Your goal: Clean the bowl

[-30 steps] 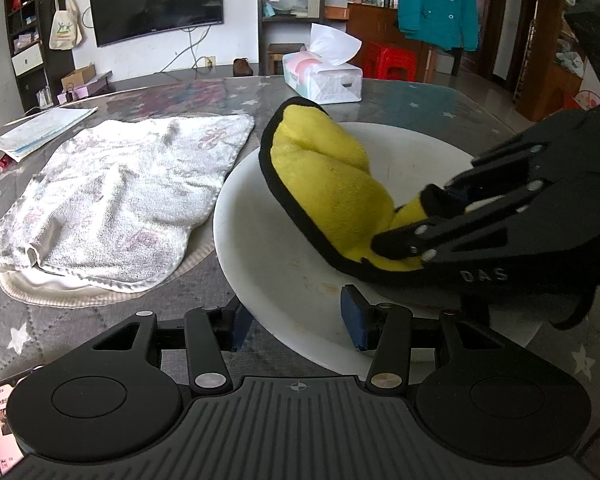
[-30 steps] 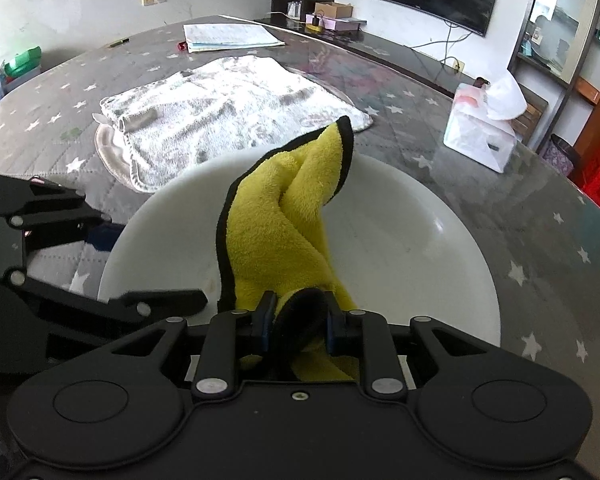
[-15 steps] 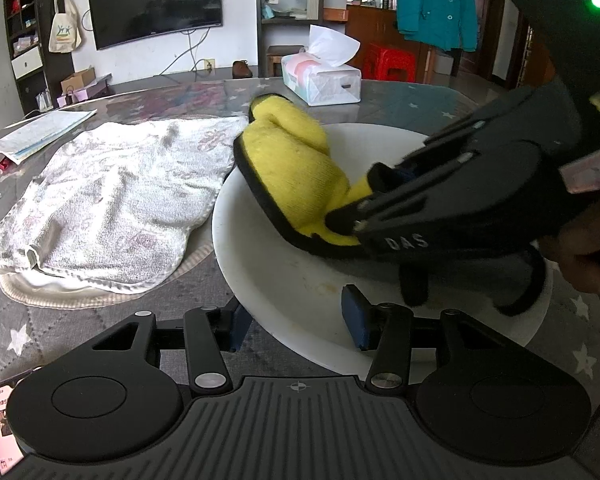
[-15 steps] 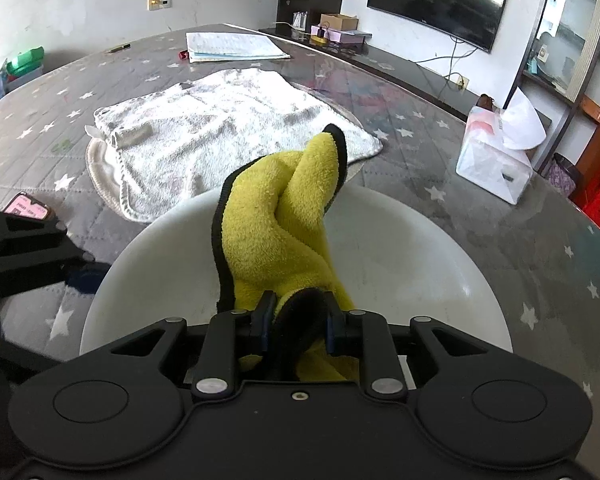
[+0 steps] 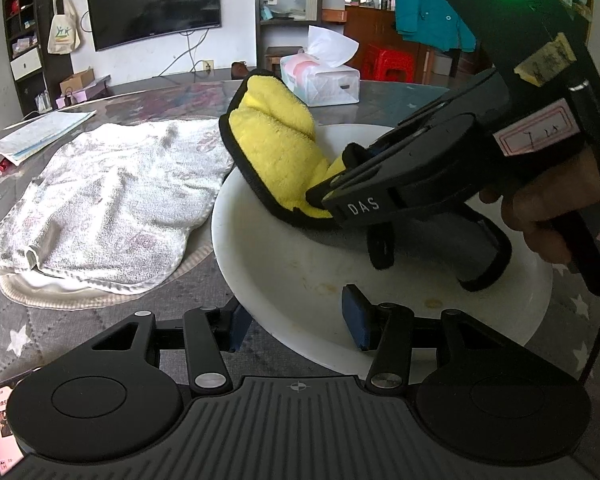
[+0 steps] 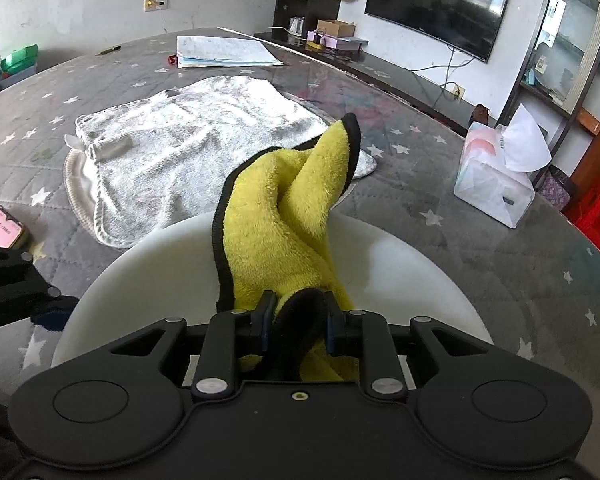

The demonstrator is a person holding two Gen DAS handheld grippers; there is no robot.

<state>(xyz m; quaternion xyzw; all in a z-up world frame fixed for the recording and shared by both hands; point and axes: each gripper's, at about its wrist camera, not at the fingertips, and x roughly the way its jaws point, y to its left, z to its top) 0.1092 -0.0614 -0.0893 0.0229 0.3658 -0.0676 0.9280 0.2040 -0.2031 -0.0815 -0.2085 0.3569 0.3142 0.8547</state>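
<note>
White bowl point(image 5: 284, 248) on starred table, rim clamped between left gripper point(image 5: 296, 322) pads; right gripper point(image 6: 296, 320) pinches yellow cloth point(image 6: 276, 232) over it. Left view alone shows hand point(image 5: 548, 216); right view, phone point(image 6: 0, 232)

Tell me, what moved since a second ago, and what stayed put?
The right gripper dragged the yellow cloth across the bowl toward the white towel, still clamped on it. The left gripper stayed at the bowl's near rim. Bowl, towel and tissue box didn't move.
</note>
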